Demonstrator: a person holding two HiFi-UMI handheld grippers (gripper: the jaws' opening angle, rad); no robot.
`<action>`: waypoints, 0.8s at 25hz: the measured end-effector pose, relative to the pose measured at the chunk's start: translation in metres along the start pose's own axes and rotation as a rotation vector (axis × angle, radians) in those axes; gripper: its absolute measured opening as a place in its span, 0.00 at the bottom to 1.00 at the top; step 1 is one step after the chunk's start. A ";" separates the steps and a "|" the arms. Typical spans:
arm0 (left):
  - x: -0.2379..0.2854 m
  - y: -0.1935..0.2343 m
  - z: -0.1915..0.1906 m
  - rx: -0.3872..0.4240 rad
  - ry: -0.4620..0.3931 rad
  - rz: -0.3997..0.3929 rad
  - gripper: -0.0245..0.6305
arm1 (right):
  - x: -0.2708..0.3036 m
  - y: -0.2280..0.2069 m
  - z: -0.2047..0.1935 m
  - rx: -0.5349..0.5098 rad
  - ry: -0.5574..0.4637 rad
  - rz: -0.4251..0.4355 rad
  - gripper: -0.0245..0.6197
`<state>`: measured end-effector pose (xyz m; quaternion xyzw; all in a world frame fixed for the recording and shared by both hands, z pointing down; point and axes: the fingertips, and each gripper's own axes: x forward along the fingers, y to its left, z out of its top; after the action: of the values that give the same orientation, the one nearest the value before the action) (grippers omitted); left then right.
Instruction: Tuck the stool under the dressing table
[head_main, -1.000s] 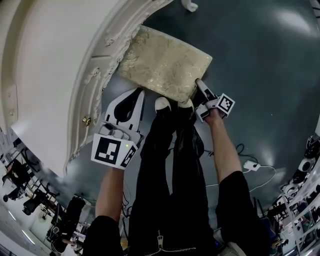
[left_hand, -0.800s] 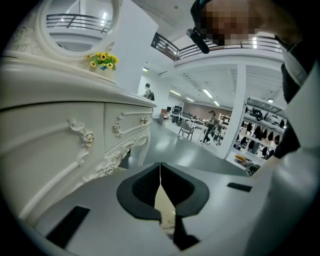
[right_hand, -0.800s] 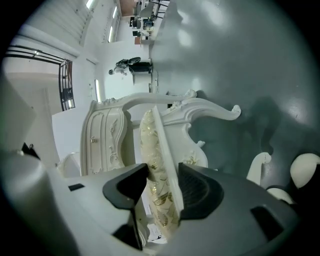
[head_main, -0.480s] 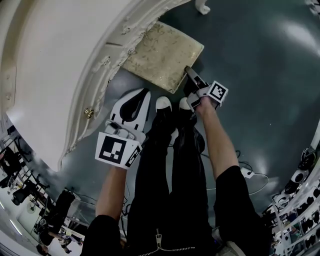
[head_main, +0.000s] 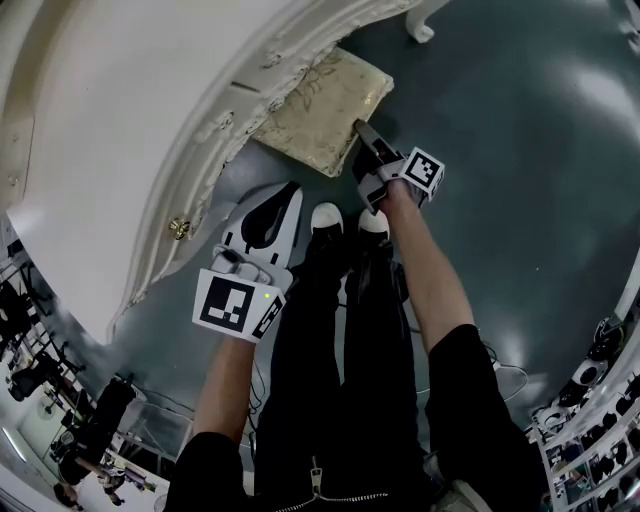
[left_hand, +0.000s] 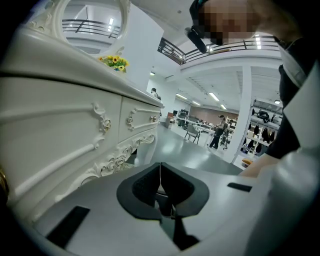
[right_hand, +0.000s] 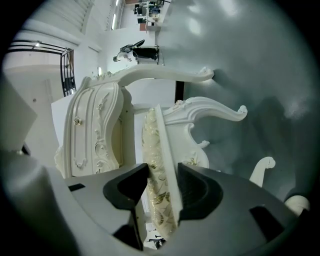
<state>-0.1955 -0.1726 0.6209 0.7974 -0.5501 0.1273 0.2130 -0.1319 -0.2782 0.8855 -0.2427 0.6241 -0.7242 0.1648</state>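
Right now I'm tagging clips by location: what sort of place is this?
Likely a big open hall, a showroom or lab, not a home: a dressing table on a glossy floor, desks and people beyond, shelves of gear.

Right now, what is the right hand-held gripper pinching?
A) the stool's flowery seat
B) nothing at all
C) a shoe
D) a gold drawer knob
A: the edge of the stool's flowery seat sits pinched between the jaws of the right hand-held gripper, which have just been closing onto it.
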 end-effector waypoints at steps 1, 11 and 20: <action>0.000 0.002 -0.002 -0.002 -0.001 0.005 0.07 | 0.006 0.001 -0.001 0.000 0.008 0.003 0.33; -0.007 0.022 -0.014 -0.008 -0.002 0.056 0.07 | 0.073 0.013 -0.024 -0.012 0.092 0.014 0.33; -0.016 0.018 -0.020 0.002 -0.020 0.113 0.07 | 0.096 0.016 -0.029 -0.021 0.133 0.048 0.33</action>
<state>-0.2174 -0.1553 0.6352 0.7664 -0.5964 0.1318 0.1990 -0.2283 -0.3089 0.8810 -0.1809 0.6469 -0.7279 0.1375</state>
